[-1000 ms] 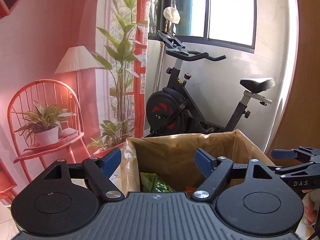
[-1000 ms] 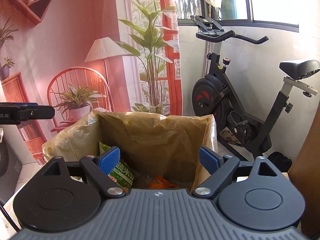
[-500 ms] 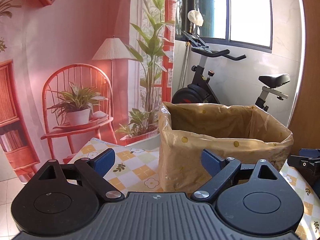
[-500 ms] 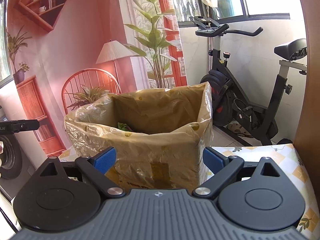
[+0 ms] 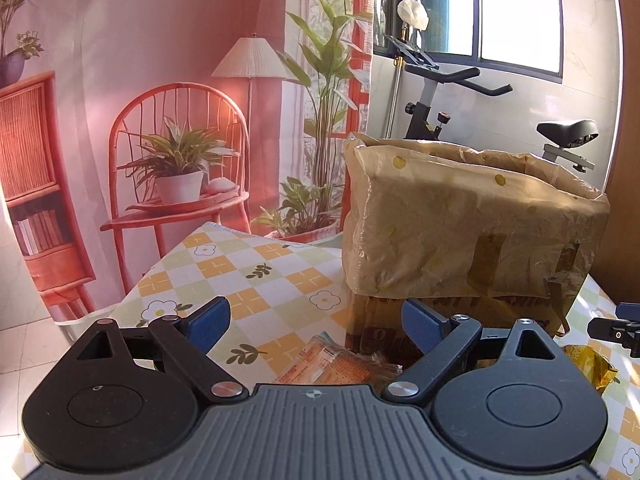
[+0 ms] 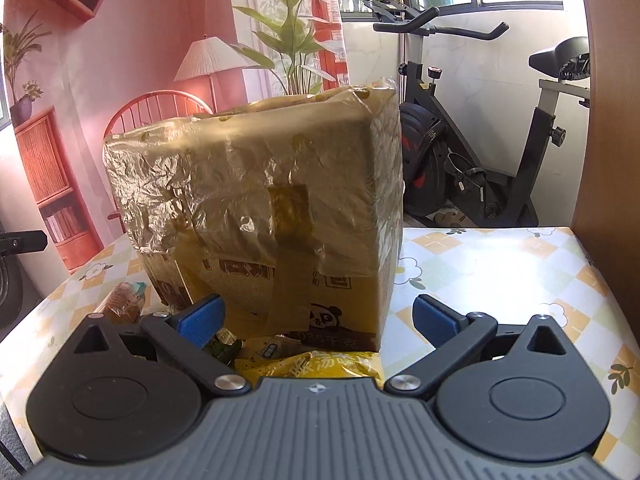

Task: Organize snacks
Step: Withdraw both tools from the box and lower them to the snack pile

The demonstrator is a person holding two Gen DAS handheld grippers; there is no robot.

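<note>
A cardboard box lined with a yellowish plastic bag (image 5: 472,224) stands on the checkered tablecloth; it also fills the right wrist view (image 6: 260,208). My left gripper (image 5: 316,322) is open and empty, low over an orange snack packet (image 5: 336,364) lying in front of the box. My right gripper (image 6: 318,320) is open and empty, low over a yellow snack bag (image 6: 316,364) at the foot of the box. A brown biscuit packet (image 6: 122,304) and a dark green packet (image 6: 224,346) lie to its left. A yellow wrapper (image 5: 592,364) lies right of the left gripper.
The checkered tablecloth (image 5: 248,276) covers the table, with bare cloth left of the box and to its right (image 6: 500,268). An exercise bike (image 6: 460,152) stands behind the table. A wooden panel (image 6: 612,120) borders the right side. The other gripper's tip shows at the edge (image 5: 616,328).
Both grippers have pulled back from over the box opening and dropped to table level in front of it. The box interior is now out of sight; packets on the table have come into view.
</note>
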